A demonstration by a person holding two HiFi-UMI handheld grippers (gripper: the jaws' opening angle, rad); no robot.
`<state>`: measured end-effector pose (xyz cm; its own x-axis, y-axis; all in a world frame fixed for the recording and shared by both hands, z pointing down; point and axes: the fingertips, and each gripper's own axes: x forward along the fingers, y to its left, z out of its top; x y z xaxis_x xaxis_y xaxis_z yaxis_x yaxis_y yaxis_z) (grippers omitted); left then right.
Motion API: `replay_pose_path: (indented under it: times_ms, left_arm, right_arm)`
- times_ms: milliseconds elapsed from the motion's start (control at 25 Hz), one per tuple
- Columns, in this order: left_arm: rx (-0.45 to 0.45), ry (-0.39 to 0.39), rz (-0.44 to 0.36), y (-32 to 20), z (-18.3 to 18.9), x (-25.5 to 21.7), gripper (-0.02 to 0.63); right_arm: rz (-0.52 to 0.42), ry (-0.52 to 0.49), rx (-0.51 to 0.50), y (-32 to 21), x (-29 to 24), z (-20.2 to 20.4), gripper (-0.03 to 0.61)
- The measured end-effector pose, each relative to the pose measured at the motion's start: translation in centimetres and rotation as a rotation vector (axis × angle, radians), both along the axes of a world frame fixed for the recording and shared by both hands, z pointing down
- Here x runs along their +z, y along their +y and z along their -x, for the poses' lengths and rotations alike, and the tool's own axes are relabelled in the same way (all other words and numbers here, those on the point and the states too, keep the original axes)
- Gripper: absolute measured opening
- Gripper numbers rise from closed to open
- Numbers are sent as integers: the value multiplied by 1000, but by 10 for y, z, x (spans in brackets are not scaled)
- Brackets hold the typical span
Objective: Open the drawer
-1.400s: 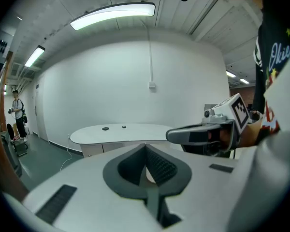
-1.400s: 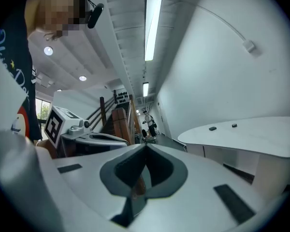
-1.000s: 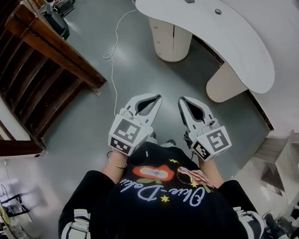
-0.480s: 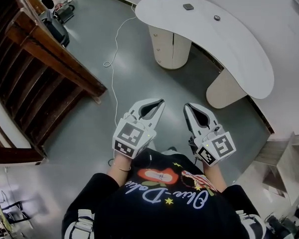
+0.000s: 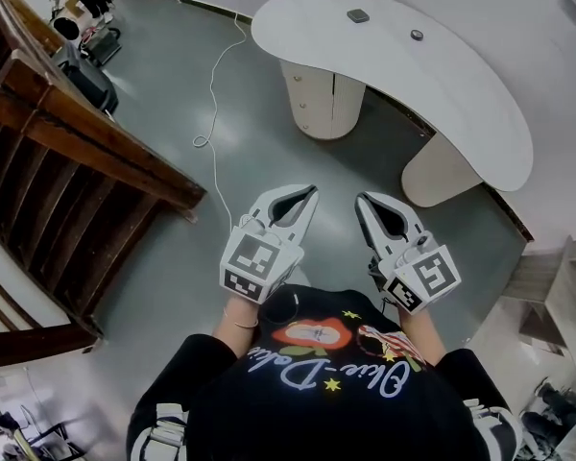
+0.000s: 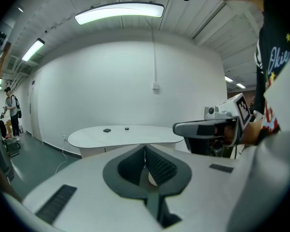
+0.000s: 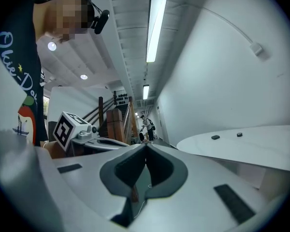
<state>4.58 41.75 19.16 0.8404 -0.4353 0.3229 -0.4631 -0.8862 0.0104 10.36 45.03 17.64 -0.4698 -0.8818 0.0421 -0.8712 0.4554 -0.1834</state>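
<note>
Here, the long curved white table serves as the fixed mark. Under its left end stands a rounded cream pedestal cabinet, and a second cream support stands under its middle. Faint seams and small knobs on the cabinet's curved front look like the drawer, lying flush with that front. Which seam is its edge is too small to tell.

The white left gripper and the white right gripper hang side by side in the air on the near side of the table. Both are well apart from the table and from the cabinet, with their tips pointing toward it. In the left gripper view the dark ribbed jaws meet tip to tip with nothing between them. The right gripper view shows the same: jaws pressed together and empty.

On the tabletop, toward its far edge, lie a small dark square object and a small dark round object, near each other. A thin white cable trails over the grey floor to the left of the table. Farther left of the table runs a dark wooden stair railing.
</note>
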Motion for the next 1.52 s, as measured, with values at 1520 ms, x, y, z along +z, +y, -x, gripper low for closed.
replay_pose_path:
  times_ms: [1520]
  left_arm:
    - [91,10,58,-211,71,36,5]
  right_arm:
    - [83,41,162,-206,28,57,0]
